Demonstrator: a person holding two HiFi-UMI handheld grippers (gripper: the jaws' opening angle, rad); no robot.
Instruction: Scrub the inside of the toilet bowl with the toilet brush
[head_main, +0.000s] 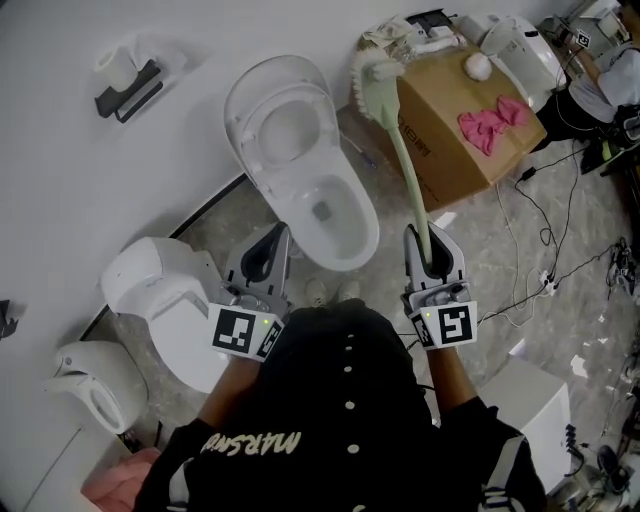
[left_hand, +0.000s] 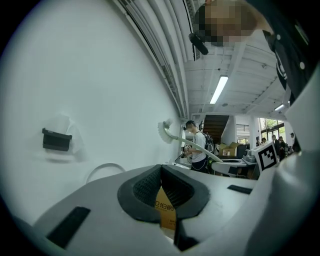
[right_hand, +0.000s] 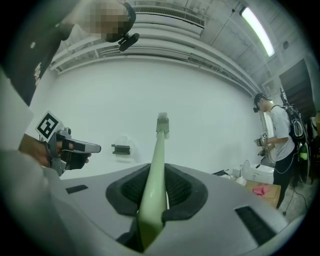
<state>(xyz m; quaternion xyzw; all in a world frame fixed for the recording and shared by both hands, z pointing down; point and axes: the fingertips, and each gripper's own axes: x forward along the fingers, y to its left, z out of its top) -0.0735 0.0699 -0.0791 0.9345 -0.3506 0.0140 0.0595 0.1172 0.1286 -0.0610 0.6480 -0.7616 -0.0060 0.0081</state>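
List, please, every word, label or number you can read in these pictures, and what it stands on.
"MARSM": upside down on the person's black shirt; the last letters are unclear.
Print on the side of the cardboard box: too small and blurred to read.
No other text can be read.

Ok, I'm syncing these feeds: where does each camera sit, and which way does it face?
Head view: on the person's head, looking steeply down at the toilet; shows their torso, left gripper, right gripper.
Left gripper view: on the left gripper, facing the wall; own jaws low.
Right gripper view: on the right gripper, looking along the brush; own jaws grip it.
Shared: both gripper views show the wall holder.
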